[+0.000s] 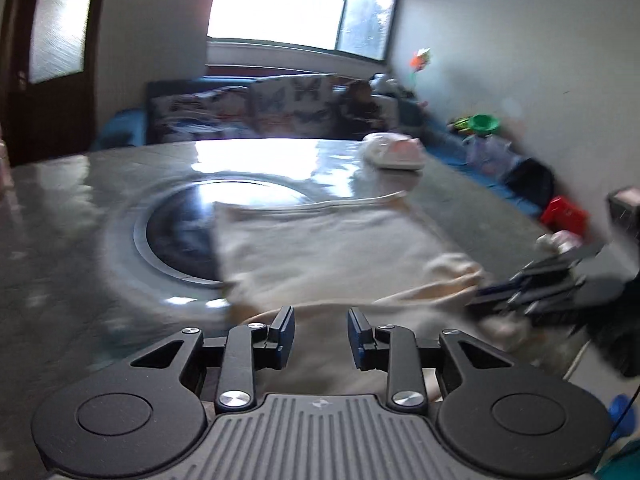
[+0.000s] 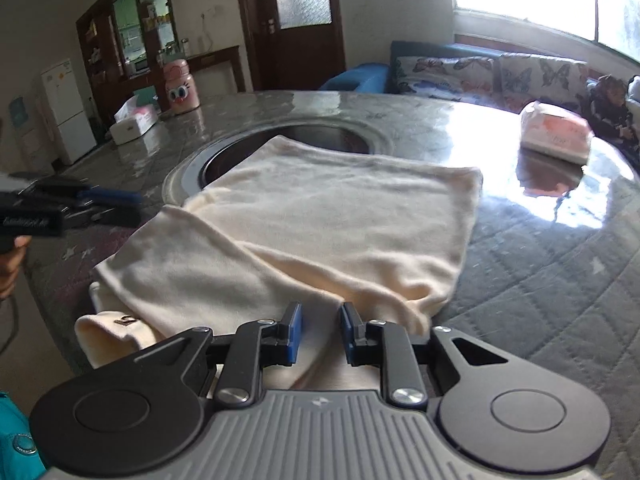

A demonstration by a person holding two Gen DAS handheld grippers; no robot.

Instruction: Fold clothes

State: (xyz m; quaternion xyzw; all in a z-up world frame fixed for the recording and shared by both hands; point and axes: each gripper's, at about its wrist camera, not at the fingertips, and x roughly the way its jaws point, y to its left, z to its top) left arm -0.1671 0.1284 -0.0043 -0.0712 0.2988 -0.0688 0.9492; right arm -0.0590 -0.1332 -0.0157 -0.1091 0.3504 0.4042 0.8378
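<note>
A cream garment lies partly folded on the grey round table, one part over the table's dark round inset. A sleeve with a small label hangs at the near edge. It also shows in the left wrist view, blurred. My right gripper is open over the garment's near fold, holding nothing. My left gripper is open above the garment's near edge; it also appears at the left of the right wrist view. The right gripper shows blurred in the left wrist view.
A tissue pack lies at the far right of the table. A white box and a pink cartoon bottle stand at the far left. A blue sofa with a seated child is behind the table.
</note>
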